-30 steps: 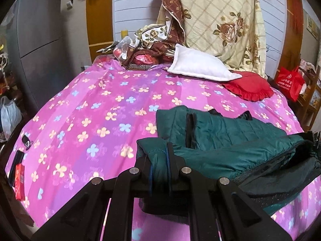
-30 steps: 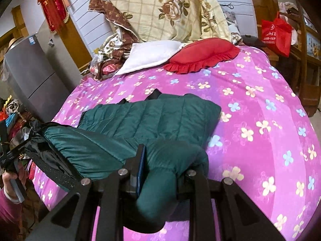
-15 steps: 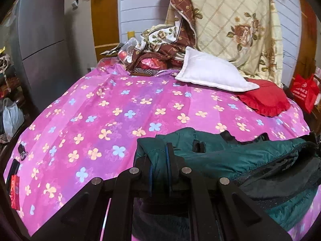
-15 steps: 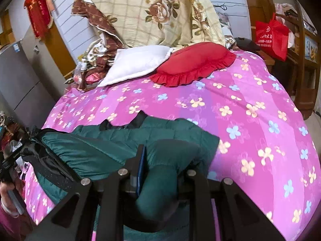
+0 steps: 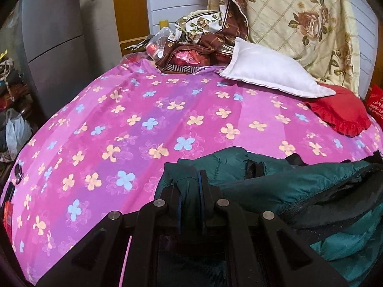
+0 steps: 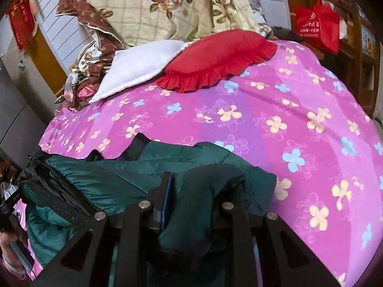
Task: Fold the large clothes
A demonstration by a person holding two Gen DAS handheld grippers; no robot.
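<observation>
green padded jacket point(image 5: 275, 181) bunched at near edge of bed point(image 5: 143, 119). left gripper point(image 5: 190, 191) clenched on its edge, right gripper point(image 6: 191, 198) clenched on thick fold. risk: slick fabric slips out, bulky layers skew fold.

We cannot see the right gripper point(image 6: 191, 189) far pad; green jacket point(image 6: 124, 167) fabric covers it. The jacket's lower part runs off both frames. The hand point(image 6: 9, 246) at the left edge is cropped, holding possibly the other gripper's handle.
</observation>
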